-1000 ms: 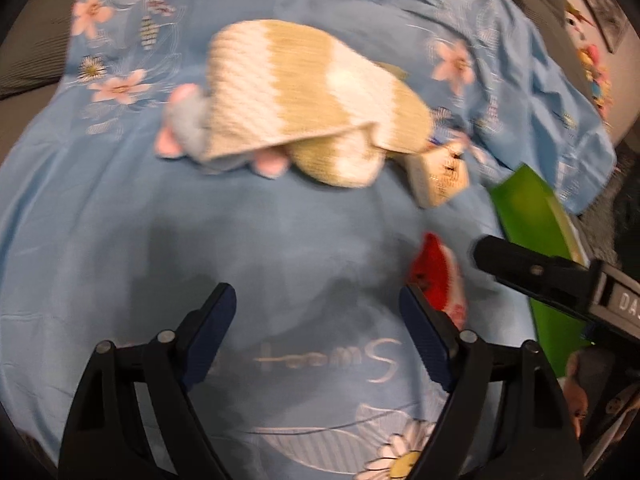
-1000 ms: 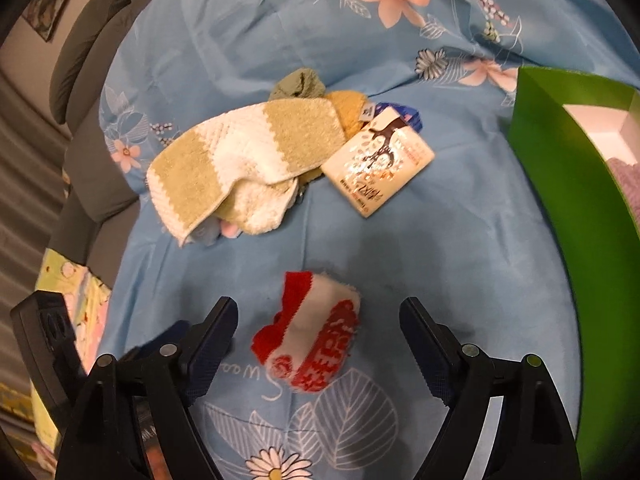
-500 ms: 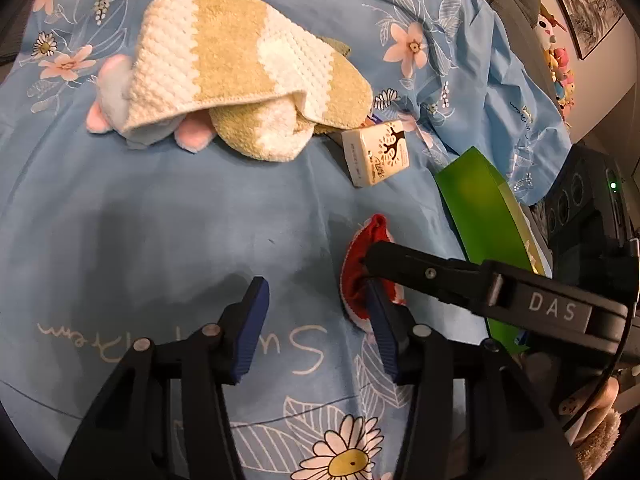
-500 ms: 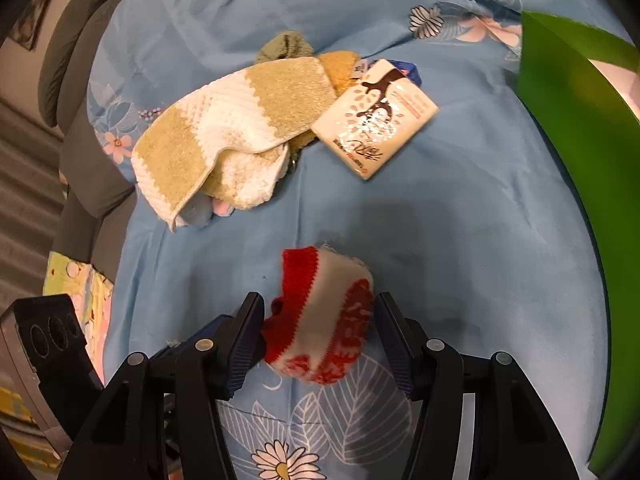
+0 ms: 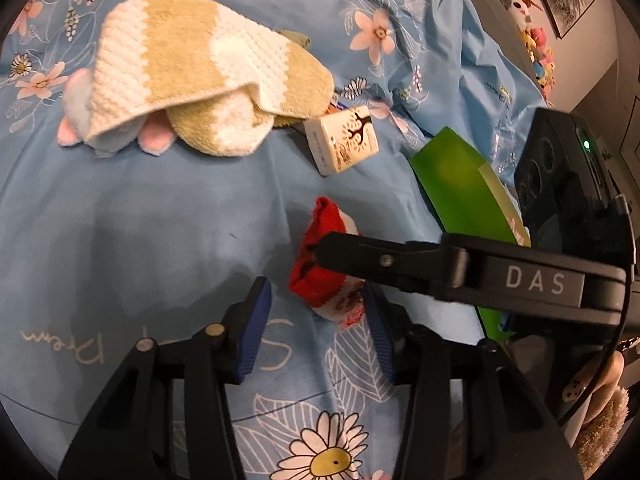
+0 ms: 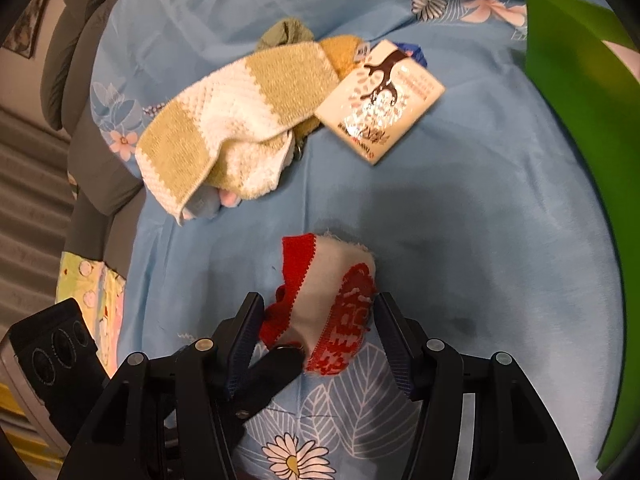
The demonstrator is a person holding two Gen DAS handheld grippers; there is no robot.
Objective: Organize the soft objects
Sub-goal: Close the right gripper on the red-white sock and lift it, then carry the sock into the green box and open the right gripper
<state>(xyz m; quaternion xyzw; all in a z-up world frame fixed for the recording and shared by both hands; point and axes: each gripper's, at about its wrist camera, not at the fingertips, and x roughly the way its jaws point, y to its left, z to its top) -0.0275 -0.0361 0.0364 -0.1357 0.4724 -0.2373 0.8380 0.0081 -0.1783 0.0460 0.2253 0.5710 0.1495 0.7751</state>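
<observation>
Knitted red-and-white sock (image 6: 328,304), bunched and lumpy, sits pinched in right tool (image 6: 316,336); left tool (image 5: 316,328) half-open, empty.

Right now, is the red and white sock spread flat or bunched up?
Bunched up: the sock sits as a rounded lump between the right gripper fingers, its red cuff folded over.

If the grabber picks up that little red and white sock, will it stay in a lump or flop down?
The red and white sock will probably flop: it is knitted and already crumpled on the blue sheet. It looks light, so the right gripper, whose fingers sit on either side of it, should lift it easily. Its fuzzy knit likely won't slip.
</observation>
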